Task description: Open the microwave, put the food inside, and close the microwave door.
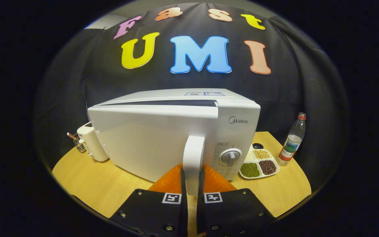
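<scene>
Both fingers of tool (pixel 192 179) hide handle (pixel 193 154) base.

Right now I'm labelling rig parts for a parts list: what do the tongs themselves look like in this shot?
The tongs have two broad, flat black body plates studded with small round screws. Each plate carries a square black-and-white coded marker near its inner front corner. Two textured fingers extend forward from the plates.

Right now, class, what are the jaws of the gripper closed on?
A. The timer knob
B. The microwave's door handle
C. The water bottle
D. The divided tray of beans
B: the gripper has both jaws pressed on the white door handle of the microwave, whose door stands slightly ajar.
</scene>
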